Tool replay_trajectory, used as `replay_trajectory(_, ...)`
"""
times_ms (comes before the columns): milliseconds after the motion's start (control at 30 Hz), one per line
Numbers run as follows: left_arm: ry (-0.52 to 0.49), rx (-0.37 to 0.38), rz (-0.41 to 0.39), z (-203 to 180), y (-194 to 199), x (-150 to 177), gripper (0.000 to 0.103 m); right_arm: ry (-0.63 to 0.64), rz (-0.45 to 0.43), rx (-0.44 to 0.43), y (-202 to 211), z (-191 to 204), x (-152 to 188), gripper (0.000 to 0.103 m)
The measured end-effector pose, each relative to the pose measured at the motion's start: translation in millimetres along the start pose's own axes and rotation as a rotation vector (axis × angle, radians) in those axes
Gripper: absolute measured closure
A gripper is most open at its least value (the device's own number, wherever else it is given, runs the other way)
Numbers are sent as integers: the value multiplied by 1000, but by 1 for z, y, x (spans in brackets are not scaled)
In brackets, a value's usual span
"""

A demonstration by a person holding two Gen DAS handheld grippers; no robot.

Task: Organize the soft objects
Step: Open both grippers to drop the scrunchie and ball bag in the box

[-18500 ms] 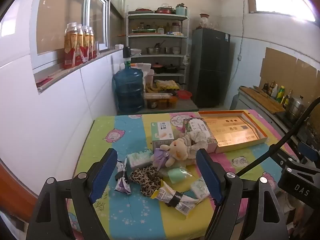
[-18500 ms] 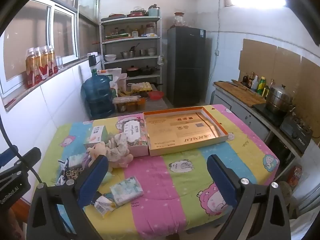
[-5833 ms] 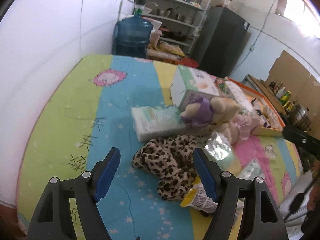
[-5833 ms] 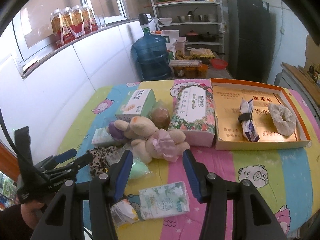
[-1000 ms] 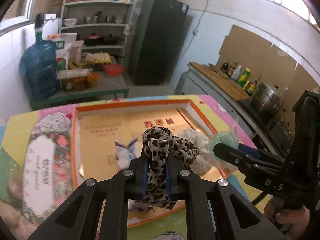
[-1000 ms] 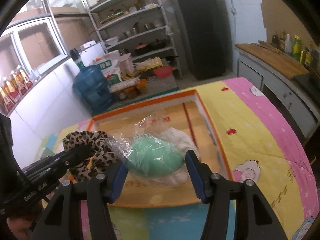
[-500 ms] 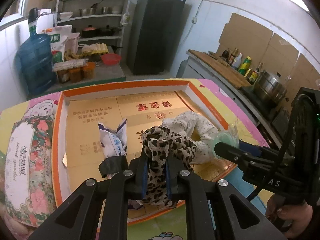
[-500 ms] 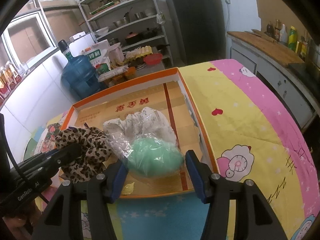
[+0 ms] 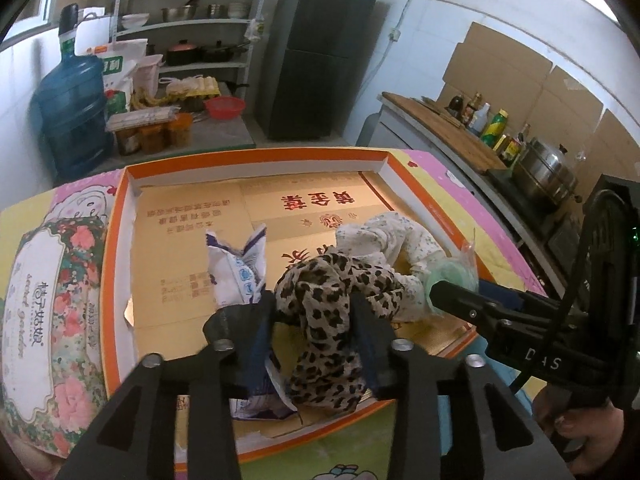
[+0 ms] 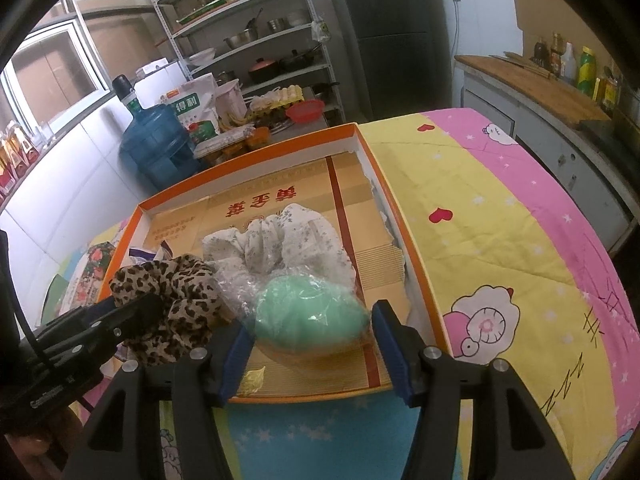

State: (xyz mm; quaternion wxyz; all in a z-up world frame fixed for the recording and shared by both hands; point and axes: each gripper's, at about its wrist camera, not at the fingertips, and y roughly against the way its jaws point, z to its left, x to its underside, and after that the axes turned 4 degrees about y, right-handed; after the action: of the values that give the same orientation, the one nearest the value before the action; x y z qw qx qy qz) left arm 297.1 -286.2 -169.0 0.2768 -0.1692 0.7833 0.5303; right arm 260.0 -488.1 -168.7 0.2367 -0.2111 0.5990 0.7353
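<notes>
My left gripper (image 9: 314, 320) is shut on a leopard-print scrunchie (image 9: 328, 304), held low over the front of the orange-rimmed cardboard tray (image 9: 120, 240). My right gripper (image 10: 312, 332) is shut on a green soft ball in clear plastic wrap (image 10: 310, 320), just above the tray floor (image 10: 304, 376) at its front. A white floral scrunchie (image 10: 280, 244) and a white-and-purple packet with a black band (image 9: 236, 268) lie in the tray. The leopard scrunchie (image 10: 172, 292) sits left of the green ball in the right wrist view.
A floral tissue box (image 9: 44, 300) lies left of the tray. The colourful cartoon tablecloth (image 10: 500, 240) stretches to the right. A counter with bottles and a pot (image 9: 544, 172) stands right of the table. A water jug (image 9: 68, 108), shelves and a black fridge (image 9: 320, 48) stand behind.
Both grippers have moved forward and down into the front of the tray with their objects. The left jaws now stand a little wider around the leopard scrunchie.
</notes>
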Motion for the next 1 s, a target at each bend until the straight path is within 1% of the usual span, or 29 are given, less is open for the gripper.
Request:
replay_trajectory(33, 3, 2, 0, 1, 0, 0, 54, -1, 0, 0, 0, 0, 0, 44)
replay_trajectory(267, 1, 5, -5, 5, 5, 0, 46, -25, 1, 1, 1, 0, 1, 41)
replay_trajectory(400, 9, 14, -13, 8, 10, -2, 45, -29, -11, 10, 6, 1, 1, 41)
replay_trajectory(533, 5, 26, -25, 7, 16, -3, 45, -27, -30, 27, 13, 3, -1, 32)
replay_trajectory(567, 4, 30, -28, 7, 18, -3, 45, -26, -36, 32, 15, 4, -1, 31)
replay_trajectory(1000, -2, 57, -69, 6, 43, -6, 45, -14, -91, 48, 40, 20, -9, 31)
